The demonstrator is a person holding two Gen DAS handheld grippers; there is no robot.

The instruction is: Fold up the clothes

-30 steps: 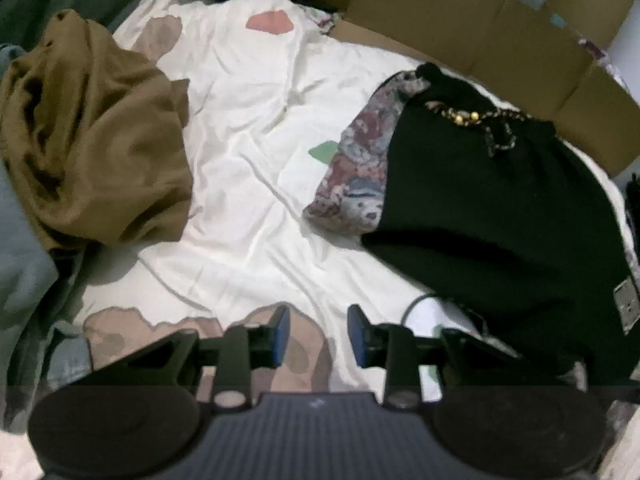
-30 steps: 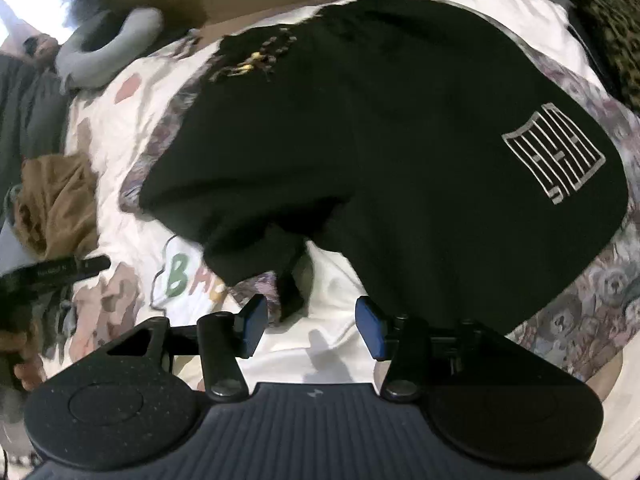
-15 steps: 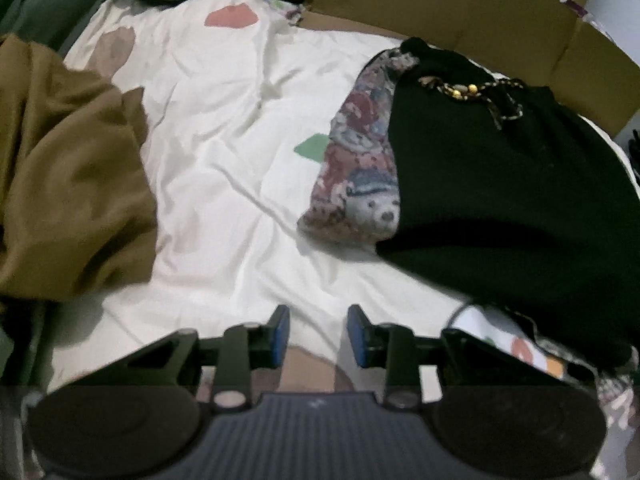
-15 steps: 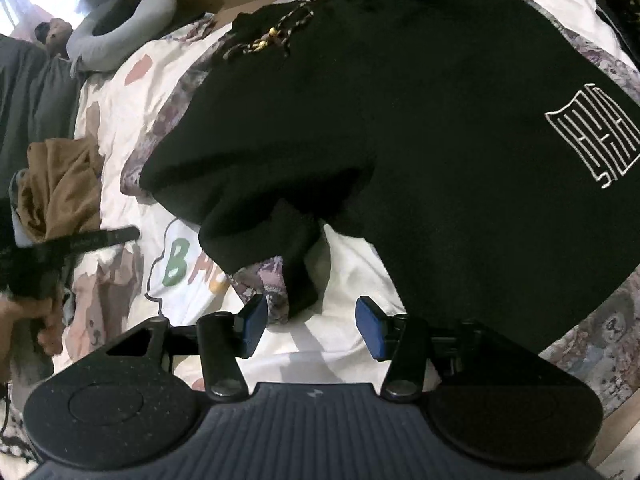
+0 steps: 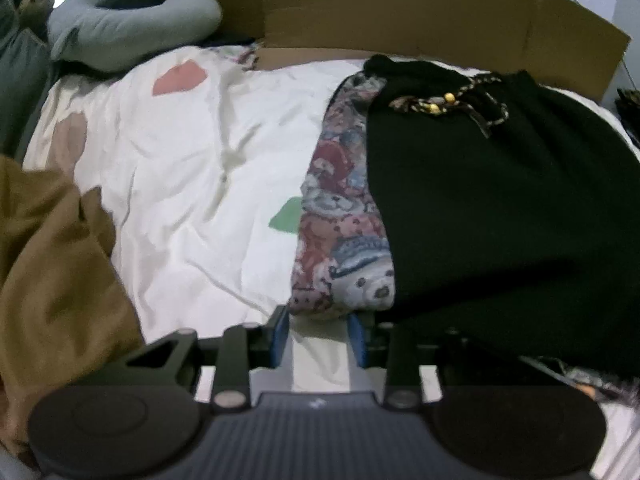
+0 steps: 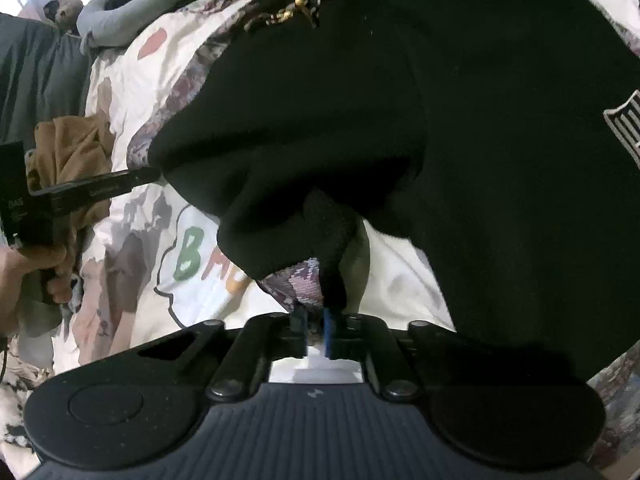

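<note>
Black shorts (image 5: 500, 208) with a beaded drawstring (image 5: 444, 102) lie spread on a bear-print cloth (image 5: 340, 216) on the bed. In the left wrist view my left gripper (image 5: 318, 334) stands at the near corner of that cloth. Its jaws are closing, the cloth's edge lies just between the tips, and a gap still shows. In the right wrist view the shorts (image 6: 460, 128) fill the frame. My right gripper (image 6: 315, 330) is shut on a hanging black corner of the shorts (image 6: 334, 276), with a bit of bear-print cloth (image 6: 296, 280) beside it.
A white sheet (image 5: 192, 184) with coloured patches covers the bed. A brown garment (image 5: 52, 272) is heaped at the left. A grey neck pillow (image 5: 132, 28) and a cardboard wall (image 5: 400, 20) stand at the far edge. A hand (image 6: 24, 264) holds the left gripper.
The right gripper sank to the shorts' near corner and its jaws went from wide open to shut on it. The left gripper moved over to the corner of the bear-print cloth.
</note>
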